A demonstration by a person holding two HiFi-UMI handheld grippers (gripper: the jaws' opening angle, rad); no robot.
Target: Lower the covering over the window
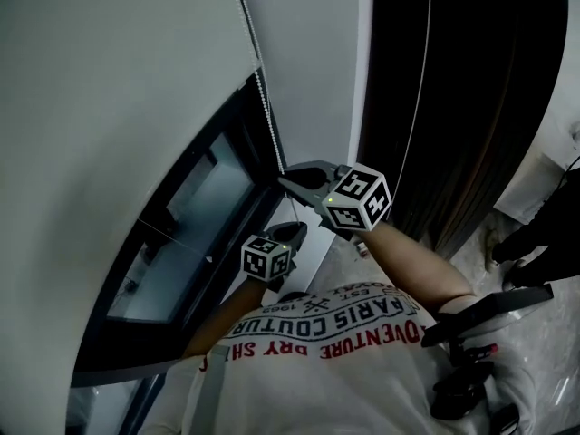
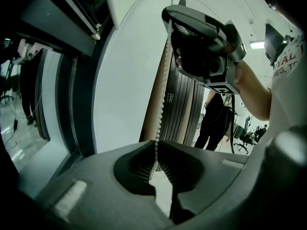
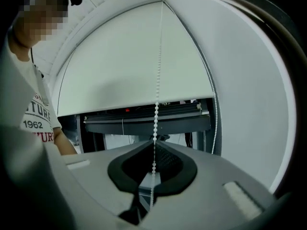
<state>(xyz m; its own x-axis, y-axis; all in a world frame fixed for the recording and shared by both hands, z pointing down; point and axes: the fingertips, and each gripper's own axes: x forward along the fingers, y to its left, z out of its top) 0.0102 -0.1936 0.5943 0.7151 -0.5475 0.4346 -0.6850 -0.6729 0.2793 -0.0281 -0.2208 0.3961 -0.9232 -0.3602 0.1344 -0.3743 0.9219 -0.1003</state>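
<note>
Your L gripper (image 2: 156, 147) grips the white beaded cord (image 2: 163, 95) at jaw tips. R gripper (image 3: 154, 145) clamps same cord; white fabric roller blind (image 3: 124, 66) ahead of jaws.

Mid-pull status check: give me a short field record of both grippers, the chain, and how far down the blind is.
left gripper: shut on bead chain, the lower grip
right gripper: shut on bead chain, higher on the same strand
blind: lowered most of the way
window: a strip is uncovered under the blind's bottom edge
task: not finished
</note>
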